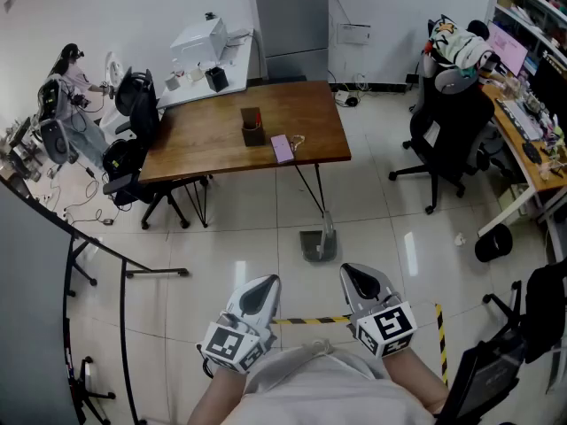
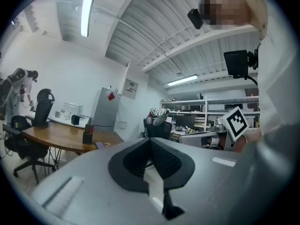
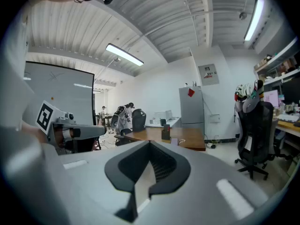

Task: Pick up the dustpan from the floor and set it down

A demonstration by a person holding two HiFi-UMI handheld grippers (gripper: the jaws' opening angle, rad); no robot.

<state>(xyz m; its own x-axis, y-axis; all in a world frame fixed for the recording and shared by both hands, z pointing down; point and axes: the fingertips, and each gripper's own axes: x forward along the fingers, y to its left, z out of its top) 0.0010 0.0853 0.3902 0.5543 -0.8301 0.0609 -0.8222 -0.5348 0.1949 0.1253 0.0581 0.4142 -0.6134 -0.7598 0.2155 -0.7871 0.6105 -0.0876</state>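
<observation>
Left hand-held gripper (image 1: 261,289): nearest, at 7 o'clock in the head view, jaws pressed together with nothing between them. Right hand-held gripper (image 1: 356,277): at 5 o'clock, near the left one, jaws likewise together and empty. Striped tape (image 1: 310,320): yellow and black, on the floor (image 1: 221,237) between the two. Dustpan (image 1: 319,243): grey, on the floor at 12 o'clock from both grippers and apart from them, handle on its far side, beside a leg of the bench (image 1: 221,140). Bench: brown wood, farther off at 11 o'clock, carrying a dark pen holder (image 1: 253,131) and a pink flat item (image 1: 282,148). Office chair (image 1: 447,135): black, at 2 o'clock.
</observation>
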